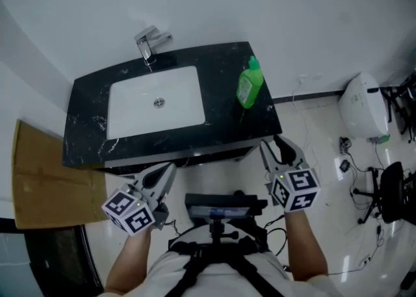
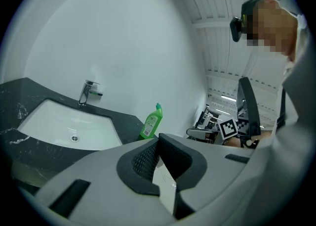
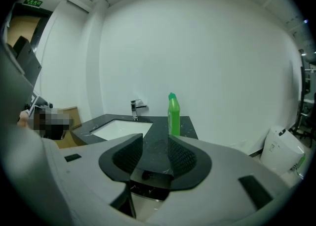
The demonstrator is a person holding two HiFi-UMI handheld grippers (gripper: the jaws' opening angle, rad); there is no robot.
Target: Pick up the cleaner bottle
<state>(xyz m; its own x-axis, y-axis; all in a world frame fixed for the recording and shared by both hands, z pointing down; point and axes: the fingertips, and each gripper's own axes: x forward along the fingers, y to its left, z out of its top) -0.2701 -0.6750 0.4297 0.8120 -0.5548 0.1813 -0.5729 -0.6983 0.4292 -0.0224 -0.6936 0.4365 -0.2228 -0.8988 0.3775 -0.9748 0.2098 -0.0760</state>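
The green cleaner bottle (image 1: 249, 84) stands upright on the right end of the black marble counter (image 1: 221, 127), beside the white sink (image 1: 156, 101). My right gripper (image 1: 270, 141) hovers in front of the counter's right corner, short of the bottle. In the right gripper view its jaws (image 3: 155, 143) stand open with nothing between them, and the bottle (image 3: 173, 115) rises just beyond the right pad. My left gripper (image 1: 171, 167) is held below the counter's front edge. In the left gripper view its pads (image 2: 158, 138) meet at the tips, empty, with the bottle (image 2: 151, 121) farther off.
A chrome faucet (image 1: 151, 43) stands behind the sink against the white wall. A cardboard sheet (image 1: 45, 179) leans at the counter's left. A white bin-like unit (image 1: 364, 107), cables and a black chair (image 1: 390, 192) sit on the floor to the right.
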